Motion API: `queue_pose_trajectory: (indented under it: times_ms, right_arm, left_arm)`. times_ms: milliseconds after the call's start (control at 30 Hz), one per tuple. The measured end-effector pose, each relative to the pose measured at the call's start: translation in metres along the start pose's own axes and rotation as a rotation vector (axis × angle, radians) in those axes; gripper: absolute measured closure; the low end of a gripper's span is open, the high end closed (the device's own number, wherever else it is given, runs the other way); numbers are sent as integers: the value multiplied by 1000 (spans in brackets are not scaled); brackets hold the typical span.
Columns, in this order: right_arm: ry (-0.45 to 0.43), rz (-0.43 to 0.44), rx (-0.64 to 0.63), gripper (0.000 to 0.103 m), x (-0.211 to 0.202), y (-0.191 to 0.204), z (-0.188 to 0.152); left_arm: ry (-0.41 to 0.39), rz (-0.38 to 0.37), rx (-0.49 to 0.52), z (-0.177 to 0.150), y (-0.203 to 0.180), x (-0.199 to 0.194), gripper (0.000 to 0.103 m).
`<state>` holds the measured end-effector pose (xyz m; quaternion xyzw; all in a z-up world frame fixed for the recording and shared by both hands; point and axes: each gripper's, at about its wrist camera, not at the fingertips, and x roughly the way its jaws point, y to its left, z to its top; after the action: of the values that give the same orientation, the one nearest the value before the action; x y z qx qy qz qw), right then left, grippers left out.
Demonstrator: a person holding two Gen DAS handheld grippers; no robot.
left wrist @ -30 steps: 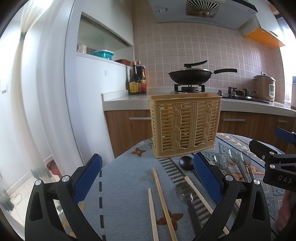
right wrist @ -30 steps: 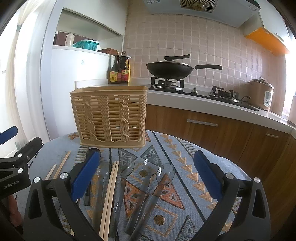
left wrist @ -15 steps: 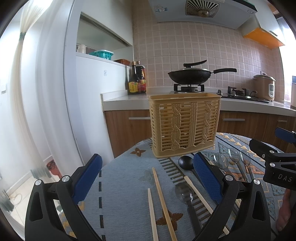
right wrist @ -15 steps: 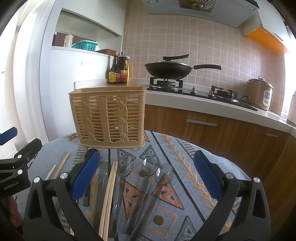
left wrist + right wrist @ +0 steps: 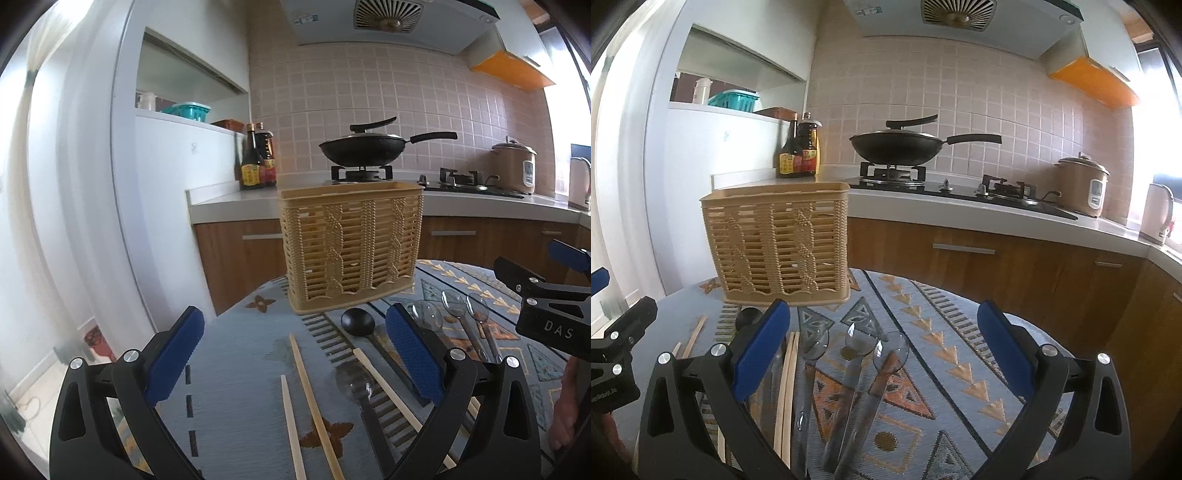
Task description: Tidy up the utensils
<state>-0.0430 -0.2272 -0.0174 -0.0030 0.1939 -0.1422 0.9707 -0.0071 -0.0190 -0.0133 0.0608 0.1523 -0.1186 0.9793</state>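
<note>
Basket (image 5: 351, 251) looked empty; chopsticks (image 5: 314, 402), black spoon (image 5: 357, 322) & 3 clear spoons (image 5: 849, 369) lay on cloth. Left gripper (image 5: 291, 354), right gripper (image 5: 882, 354) gaped apart, holding nothing.

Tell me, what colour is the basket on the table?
The basket is tan, a light yellowish beige with a woven lattice pattern. The left wrist view shows it best.

Tiled wall (image 5: 369, 96), seemingly daylit.
</note>
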Motion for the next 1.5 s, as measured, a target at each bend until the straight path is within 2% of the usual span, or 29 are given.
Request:
queue_pose_trajectory:
  times_ms: [167,267,433,733,1500]
  right_arm:
    - [-6,-75,7,6,-4,-5,1]
    - [-8,-81,63,6,-8,-17,-2]
    - [16,-74,106,6,-2,-25,-4]
    - [-19,-72,34,6,-5,-7,-6]
    - [8,-69,52,6,3,-8,-7]
  left_arm:
    - [45,-71,9,3,-3,12,8]
    - [45,-92,10,2,-6,13,8]
    - [35,-81,-17,0,-2,11,8]
    - [40,-77,-32,1,1,11,8]
    - [43,-74,-39,1,2,10,7]
